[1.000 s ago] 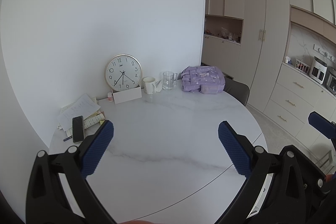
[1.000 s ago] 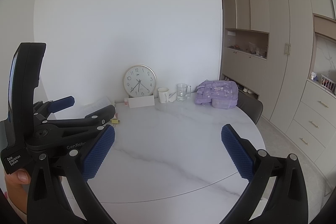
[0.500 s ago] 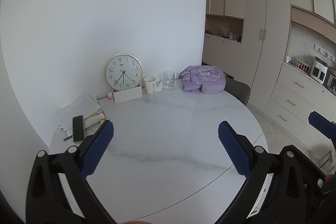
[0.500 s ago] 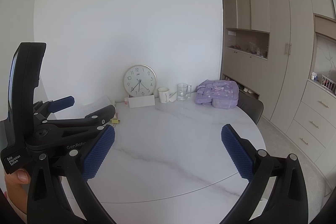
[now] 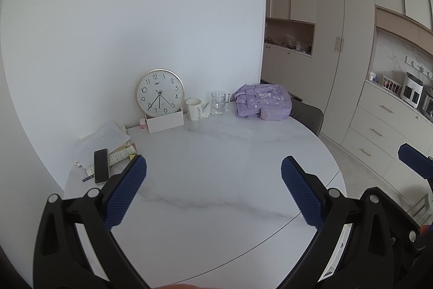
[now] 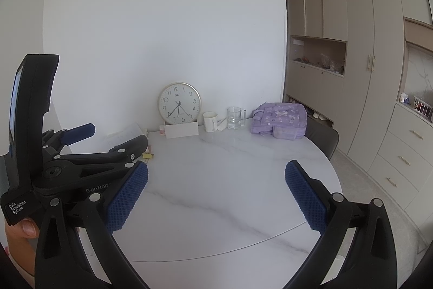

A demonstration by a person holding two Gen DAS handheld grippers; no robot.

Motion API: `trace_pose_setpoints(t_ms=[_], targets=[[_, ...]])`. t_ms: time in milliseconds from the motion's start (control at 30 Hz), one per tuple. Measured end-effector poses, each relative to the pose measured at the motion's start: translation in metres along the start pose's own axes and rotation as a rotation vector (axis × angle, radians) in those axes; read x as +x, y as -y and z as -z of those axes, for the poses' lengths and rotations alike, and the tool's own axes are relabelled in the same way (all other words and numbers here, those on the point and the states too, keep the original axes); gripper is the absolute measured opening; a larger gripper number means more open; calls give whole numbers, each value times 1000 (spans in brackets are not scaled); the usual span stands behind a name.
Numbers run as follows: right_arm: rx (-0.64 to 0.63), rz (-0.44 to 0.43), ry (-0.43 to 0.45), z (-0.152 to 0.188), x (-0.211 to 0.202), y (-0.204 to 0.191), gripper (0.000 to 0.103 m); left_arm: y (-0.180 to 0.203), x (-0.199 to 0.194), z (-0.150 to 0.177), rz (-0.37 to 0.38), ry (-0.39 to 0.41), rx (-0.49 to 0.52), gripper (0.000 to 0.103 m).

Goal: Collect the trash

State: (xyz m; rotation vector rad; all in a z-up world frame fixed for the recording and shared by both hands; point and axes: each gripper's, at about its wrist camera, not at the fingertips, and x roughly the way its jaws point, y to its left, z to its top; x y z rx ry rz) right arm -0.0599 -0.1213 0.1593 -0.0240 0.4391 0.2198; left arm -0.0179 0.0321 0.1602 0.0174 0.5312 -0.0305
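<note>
The left gripper (image 5: 213, 188) and right gripper (image 6: 216, 192) hover over the near edge of the marble table (image 5: 216, 167), jaws spread wide, holding nothing. Farther left lie papers (image 5: 104, 142) and a phone (image 5: 101, 165). By the wall a crumpled tissue (image 5: 206, 109) sits between mug (image 5: 193, 109) and glass (image 5: 218, 102), near the clock (image 5: 159, 93) and purple bag (image 5: 261, 102).

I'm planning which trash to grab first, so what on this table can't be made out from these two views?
- Paper pile: right wrist view hides most of it behind the left gripper.
- Folded white scrap between white mug and glass mug: too small to identify.
- Small pink item beside the clock: too small.
- No bin shows in either view.
</note>
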Motion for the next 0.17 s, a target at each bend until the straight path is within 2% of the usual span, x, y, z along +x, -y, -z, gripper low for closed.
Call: trace_pose_setpoints(t_ms=[167], targets=[[2,1,-1,-1,0,2,101,-1,0,0,-8,5,6,95]])
